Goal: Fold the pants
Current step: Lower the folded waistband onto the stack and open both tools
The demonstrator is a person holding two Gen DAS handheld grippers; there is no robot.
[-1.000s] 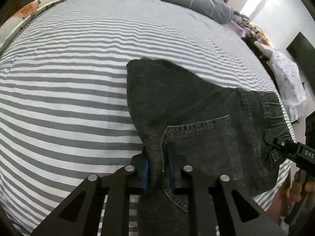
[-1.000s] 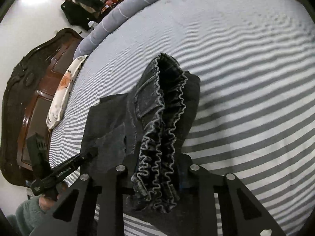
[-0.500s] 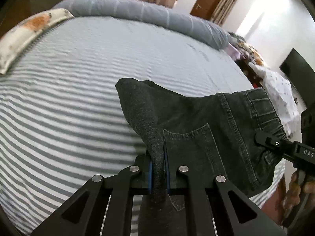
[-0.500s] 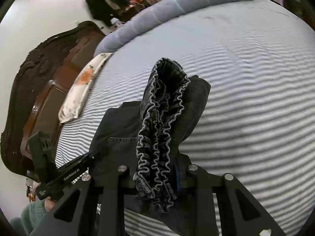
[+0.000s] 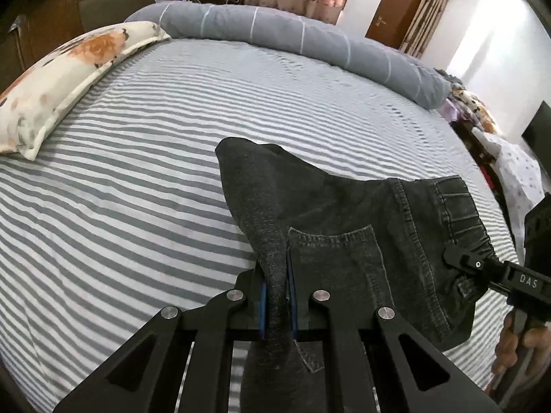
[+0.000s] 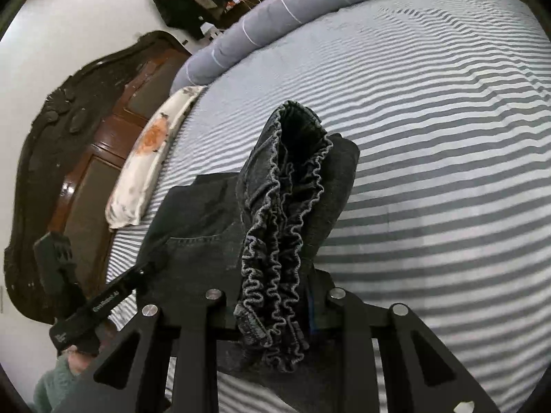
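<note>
We see dark grey denim pants held up above the striped bed, folded and hanging. A stitched back pocket faces the left camera; the gathered elastic waistband, bunched in ruffles, shows in the right view.

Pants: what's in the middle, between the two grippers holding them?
Only the pants themselves, stretched from the left gripper to the right gripper, above the striped bed. The left wrist view shows it.
</note>
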